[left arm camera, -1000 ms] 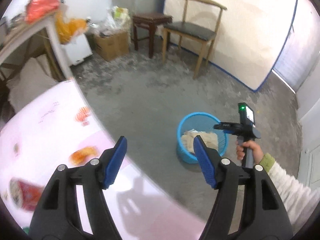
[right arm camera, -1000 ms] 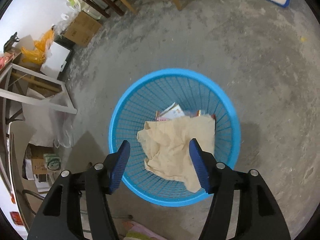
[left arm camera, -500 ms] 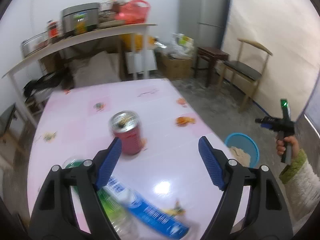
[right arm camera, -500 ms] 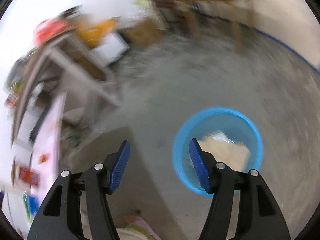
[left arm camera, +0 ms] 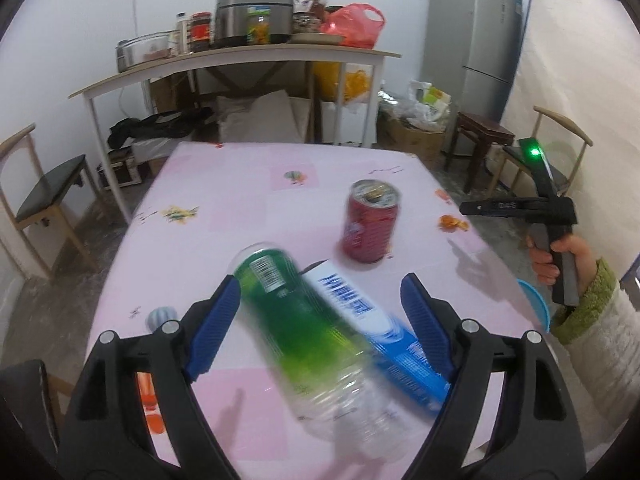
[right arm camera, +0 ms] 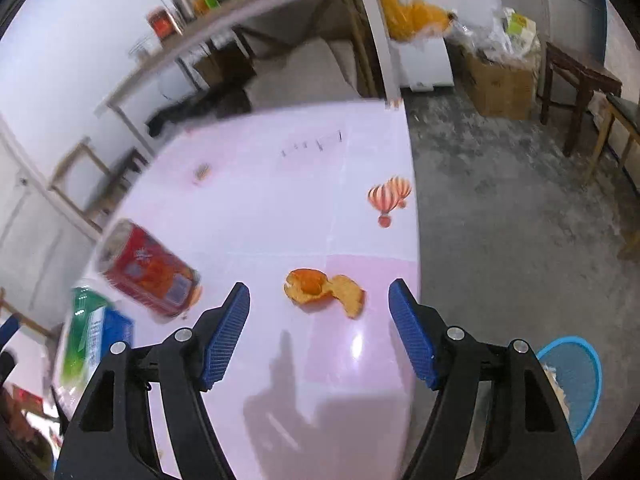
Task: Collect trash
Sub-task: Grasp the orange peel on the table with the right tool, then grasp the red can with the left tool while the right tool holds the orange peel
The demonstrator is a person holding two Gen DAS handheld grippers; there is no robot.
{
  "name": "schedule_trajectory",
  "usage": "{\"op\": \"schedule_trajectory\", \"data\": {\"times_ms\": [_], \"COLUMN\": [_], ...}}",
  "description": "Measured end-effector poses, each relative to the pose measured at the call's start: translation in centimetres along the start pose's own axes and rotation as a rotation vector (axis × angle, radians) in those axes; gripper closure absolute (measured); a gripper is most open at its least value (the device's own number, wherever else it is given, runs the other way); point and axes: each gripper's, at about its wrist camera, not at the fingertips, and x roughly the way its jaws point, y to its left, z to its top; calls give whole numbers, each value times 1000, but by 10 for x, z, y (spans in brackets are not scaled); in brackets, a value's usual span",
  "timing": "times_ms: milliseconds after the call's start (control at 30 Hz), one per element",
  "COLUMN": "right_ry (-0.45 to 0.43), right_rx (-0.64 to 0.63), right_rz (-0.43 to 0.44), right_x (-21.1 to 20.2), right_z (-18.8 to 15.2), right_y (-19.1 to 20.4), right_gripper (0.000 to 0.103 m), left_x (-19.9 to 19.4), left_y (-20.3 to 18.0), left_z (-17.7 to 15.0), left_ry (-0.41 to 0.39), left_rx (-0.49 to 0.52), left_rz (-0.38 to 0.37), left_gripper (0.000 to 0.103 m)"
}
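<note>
While jaws widened, left gripper [left arm camera: 320, 320] framed lying green bottle [left arm camera: 304, 328] and blue packet [left arm camera: 384, 336], ungrasped; right gripper [right arm camera: 319, 332] hung empty over orange peel [right arm camera: 324, 290]; red can [left arm camera: 370, 220] upright on pink table [left arm camera: 240, 200]; blue basket [right arm camera: 576, 384] on floor.

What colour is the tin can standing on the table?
Red, with a silver top; the can shows best in the left wrist view.
</note>
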Motion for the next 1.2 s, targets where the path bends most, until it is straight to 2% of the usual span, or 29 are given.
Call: {"op": "schedule_trajectory", "data": {"times_ms": [133, 233, 267, 400, 467, 600, 700, 833, 933, 1100, 1200], "right_ry": [16, 39, 44, 47, 48, 50, 49, 76, 115, 168, 184], "right_rx": [-48, -86, -87, -96, -102, -101, -93, -139, -157, -142, -107], "right_rz": [-89, -148, -152, -155, -157, -115, -50, 11, 69, 103, 116], "right_x": [18, 26, 30, 27, 24, 13, -5, -20, -27, -29, -26], "right_z": [2, 0, 0, -4, -5, -9, -19, -38, -53, -81, -88], "right_y": [14, 24, 28, 36, 41, 51, 61, 80, 91, 97, 91], "right_gripper": [42, 59, 61, 83, 87, 88, 88, 88, 88, 88, 88], "left_x": [-3, -4, -3, -4, -3, 1, 5, 19, 33, 58, 80], "left_y": [21, 34, 38, 45, 47, 46, 43, 34, 20, -16, -39], "left_z": [-12, -21, -22, -27, -27, -28, -27, -16, -4, 28, 50], "left_ry": [-1, 3, 4, -1, -2, 5, 9, 36, 52, 62, 67], "left_rx": [-43, -78, -88, -118, -132, -149, -148, -141, -96, 10, 73], "left_rz": [9, 8, 7, -10, -35, -82, -114, -201, -236, -259, -240], "left_gripper": [25, 25, 25, 25, 25, 25, 25, 25, 22, 19, 18]}}
